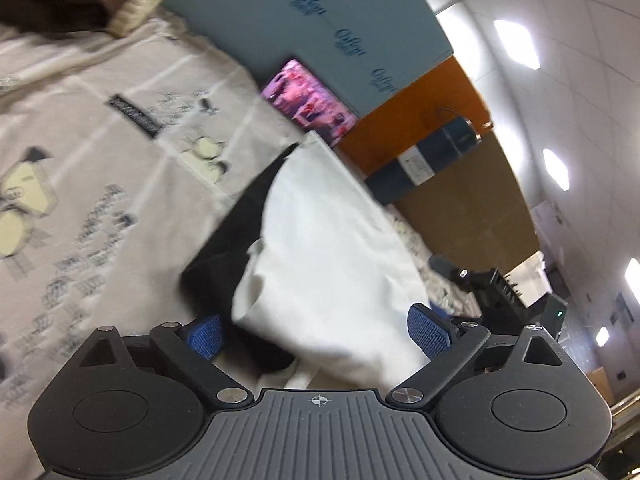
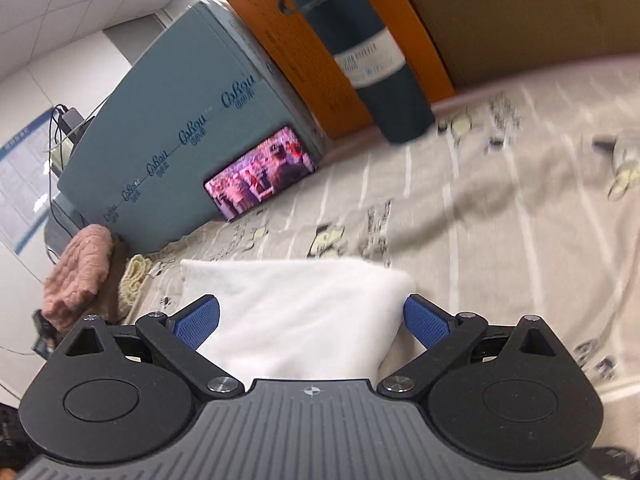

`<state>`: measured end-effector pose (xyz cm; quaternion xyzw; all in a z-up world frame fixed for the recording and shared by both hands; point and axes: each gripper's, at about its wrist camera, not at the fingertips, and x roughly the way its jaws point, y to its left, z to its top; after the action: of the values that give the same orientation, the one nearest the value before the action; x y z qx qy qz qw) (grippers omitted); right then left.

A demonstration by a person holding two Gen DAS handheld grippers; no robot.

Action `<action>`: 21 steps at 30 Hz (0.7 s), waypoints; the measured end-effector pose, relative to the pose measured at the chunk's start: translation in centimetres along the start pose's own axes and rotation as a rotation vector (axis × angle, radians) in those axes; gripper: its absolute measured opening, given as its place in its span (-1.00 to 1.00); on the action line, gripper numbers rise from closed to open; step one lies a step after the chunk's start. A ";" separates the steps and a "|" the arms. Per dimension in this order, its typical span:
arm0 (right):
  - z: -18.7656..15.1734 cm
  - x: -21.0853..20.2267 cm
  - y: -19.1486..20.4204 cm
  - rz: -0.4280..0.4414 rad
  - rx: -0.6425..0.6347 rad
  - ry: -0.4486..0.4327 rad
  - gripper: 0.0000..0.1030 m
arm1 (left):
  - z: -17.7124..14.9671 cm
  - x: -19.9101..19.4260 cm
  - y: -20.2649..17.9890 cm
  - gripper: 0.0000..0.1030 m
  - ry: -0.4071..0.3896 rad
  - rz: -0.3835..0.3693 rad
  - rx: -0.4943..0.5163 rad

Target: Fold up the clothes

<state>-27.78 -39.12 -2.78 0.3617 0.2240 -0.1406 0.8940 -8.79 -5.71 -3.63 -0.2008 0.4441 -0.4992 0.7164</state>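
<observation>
Bright light from ceiling panels; both fisheye views bend at the edges, with motion blur throughout

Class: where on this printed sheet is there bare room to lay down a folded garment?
Free: the sheet right of the white cloth, below the flask. Crowded: the left edge, with pink knit, phone and blue box.

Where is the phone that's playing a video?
In the right wrist view, the phone leans against the blue box at upper left, on the printed sheet, beyond the white cloth.
</observation>
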 end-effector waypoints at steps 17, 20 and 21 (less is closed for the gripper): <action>-1.3 -1.9 2.9 0.052 -0.163 -0.217 -0.79 | -0.9 0.2 -1.7 -0.78 -0.120 0.054 0.250; -1.0 -3.7 5.4 0.103 -0.224 -0.282 -0.81 | -0.9 -0.4 -2.1 -0.79 -0.134 0.034 0.279; -1.0 -4.2 6.3 0.117 -0.243 -0.299 -0.81 | -0.8 -0.6 -2.3 -0.79 -0.138 0.027 0.285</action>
<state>-29.11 -33.64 2.41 0.2387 0.0829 -0.1125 0.9610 -10.77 -5.98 -2.12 -0.1250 0.3209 -0.5326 0.7731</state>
